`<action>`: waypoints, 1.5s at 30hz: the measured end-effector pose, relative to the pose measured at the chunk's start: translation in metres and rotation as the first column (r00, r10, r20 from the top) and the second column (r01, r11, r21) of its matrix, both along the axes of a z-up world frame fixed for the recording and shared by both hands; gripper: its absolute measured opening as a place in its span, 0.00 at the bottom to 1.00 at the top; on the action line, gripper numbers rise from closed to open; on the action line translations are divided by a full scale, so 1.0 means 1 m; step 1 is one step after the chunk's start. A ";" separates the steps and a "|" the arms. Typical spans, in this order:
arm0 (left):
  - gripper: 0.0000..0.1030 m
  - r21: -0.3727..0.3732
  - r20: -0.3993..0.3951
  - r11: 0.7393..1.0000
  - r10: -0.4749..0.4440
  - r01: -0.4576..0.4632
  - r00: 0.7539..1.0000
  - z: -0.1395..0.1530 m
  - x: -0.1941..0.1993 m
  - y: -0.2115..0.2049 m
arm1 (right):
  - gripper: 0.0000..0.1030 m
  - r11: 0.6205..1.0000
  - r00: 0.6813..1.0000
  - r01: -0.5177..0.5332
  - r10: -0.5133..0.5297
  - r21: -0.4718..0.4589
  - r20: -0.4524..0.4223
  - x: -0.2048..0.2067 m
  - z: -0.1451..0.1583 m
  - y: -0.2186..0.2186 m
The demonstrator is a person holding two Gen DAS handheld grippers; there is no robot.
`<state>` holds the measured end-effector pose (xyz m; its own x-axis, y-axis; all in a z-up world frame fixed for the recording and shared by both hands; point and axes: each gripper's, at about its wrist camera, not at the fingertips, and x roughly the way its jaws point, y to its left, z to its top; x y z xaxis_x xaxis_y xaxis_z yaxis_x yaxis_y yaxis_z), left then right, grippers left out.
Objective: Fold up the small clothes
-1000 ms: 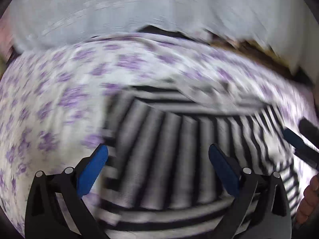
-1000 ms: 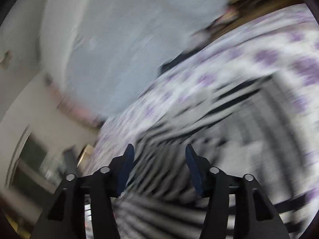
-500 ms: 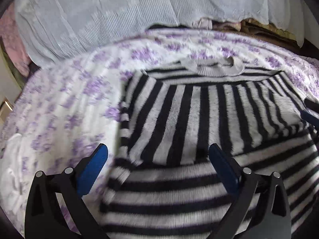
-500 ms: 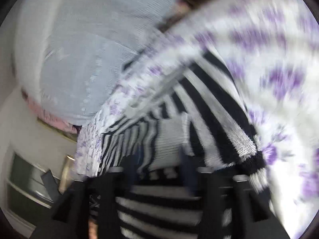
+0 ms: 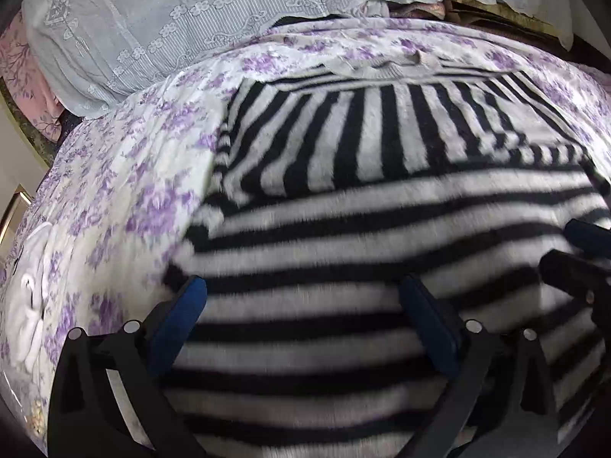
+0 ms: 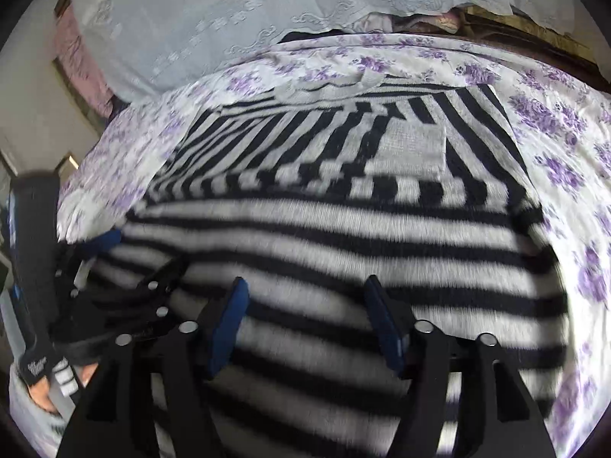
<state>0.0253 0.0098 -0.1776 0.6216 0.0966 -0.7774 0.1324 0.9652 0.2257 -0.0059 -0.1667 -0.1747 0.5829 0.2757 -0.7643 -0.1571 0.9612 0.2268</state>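
Directly beneath and ahead of both grippers lies the striped sweater, black and white, spread on a bedsheet printed with purple flowers. Its near part is folded over, so the stripes there run crosswise under the fingers, while the far part shows stripes running away from the tools toward the pale knitted collar at the far end. In the right wrist view a plain grey patch sits on the sweater ahead of the right gripper, slightly to its right.

The left gripper hangs over the folded part with its blue pads standing wide apart; cloth shows between them, but the pads do not press on it. The right gripper has its jaws opening, with striped knit showing in the gap and nothing pinched. It is seen at the right edge of the left wrist view, close beside the left tool.

Beyond the sweater, past the far edge of the sheet, a pale blue embroidered cover drapes down. To the left of the left gripper, a white cloth rests on the sheet.
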 end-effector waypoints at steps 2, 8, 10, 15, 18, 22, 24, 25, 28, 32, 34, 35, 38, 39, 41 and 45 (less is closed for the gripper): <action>0.96 0.004 0.001 1.000 -0.004 0.004 1.000 -0.001 -0.011 0.001 | 0.67 0.999 1.000 -0.011 0.011 -0.046 0.009 -0.018 -0.002 -0.001; 0.96 -0.011 0.002 1.000 -0.023 0.023 1.000 -0.002 -0.047 0.010 | 0.71 0.993 0.998 -0.037 0.042 -0.108 0.039 -0.076 -0.001 -0.008; 0.96 -0.025 -0.001 0.999 -0.027 0.027 1.000 -0.001 -0.056 0.014 | 0.71 0.996 0.998 -0.036 0.039 -0.083 0.040 -0.091 -0.002 -0.017; 0.96 -0.030 0.001 0.999 -0.031 0.031 1.000 -0.001 -0.075 0.020 | 0.72 0.995 0.998 -0.047 0.051 -0.089 0.045 -0.122 -0.003 -0.030; 0.96 -0.016 0.017 0.999 -0.037 0.037 0.999 0.005 -0.084 0.020 | 0.72 0.998 0.997 -0.027 0.032 -0.063 0.070 -0.134 0.009 -0.038; 0.96 0.048 0.048 0.997 -0.060 0.058 0.997 0.015 -0.090 0.010 | 0.72 0.999 0.990 -0.027 0.032 -0.035 0.137 -0.127 0.035 -0.036; 0.96 0.056 0.071 0.996 -0.073 0.069 0.995 0.022 -0.092 0.004 | 0.72 0.998 0.986 -0.049 0.054 -0.037 0.158 -0.117 0.043 -0.026; 0.96 0.052 0.077 0.996 -0.079 0.075 0.994 0.025 -0.091 0.003 | 0.72 0.997 0.985 -0.061 0.066 -0.038 0.158 -0.111 0.043 -0.021; 0.96 0.042 0.084 0.995 -0.091 0.088 0.992 0.028 -0.089 -0.003 | 0.72 0.995 0.988 -0.085 0.090 -0.048 0.126 -0.097 0.033 -0.006; 0.96 0.060 0.057 0.995 -0.085 0.081 0.995 0.016 -0.084 -0.004 | 0.72 0.994 0.995 -0.076 0.080 -0.075 0.053 -0.093 0.007 -0.005; 0.96 0.055 0.023 0.996 -0.073 0.071 0.997 0.006 -0.079 0.000 | 0.72 0.996 0.996 -0.073 0.075 -0.052 0.041 -0.095 0.000 -0.013; 0.96 0.046 0.012 0.997 -0.069 0.068 0.998 0.003 -0.077 0.002 | 0.72 0.996 0.996 -0.072 0.074 -0.042 0.043 -0.098 0.000 -0.016; 0.96 0.002 -0.002 0.998 -0.061 0.061 0.998 0.001 -0.076 0.009 | 0.72 0.997 0.996 -0.077 0.078 -0.025 0.051 -0.107 0.000 -0.025; 0.96 -0.003 -0.005 0.998 -0.058 0.058 0.998 0.001 -0.077 0.010 | 0.72 0.997 0.996 -0.072 0.074 -0.029 0.050 -0.111 0.000 -0.027; 0.96 -0.012 -0.010 0.998 -0.055 0.055 0.998 -0.001 -0.078 0.013 | 0.72 0.998 0.998 -0.053 0.054 -0.041 0.039 -0.115 -0.003 -0.033; 0.96 -0.004 -0.005 0.999 -0.053 0.053 0.999 -0.001 -0.084 0.015 | 0.72 0.999 0.998 -0.041 0.040 0.006 0.045 -0.127 -0.002 -0.048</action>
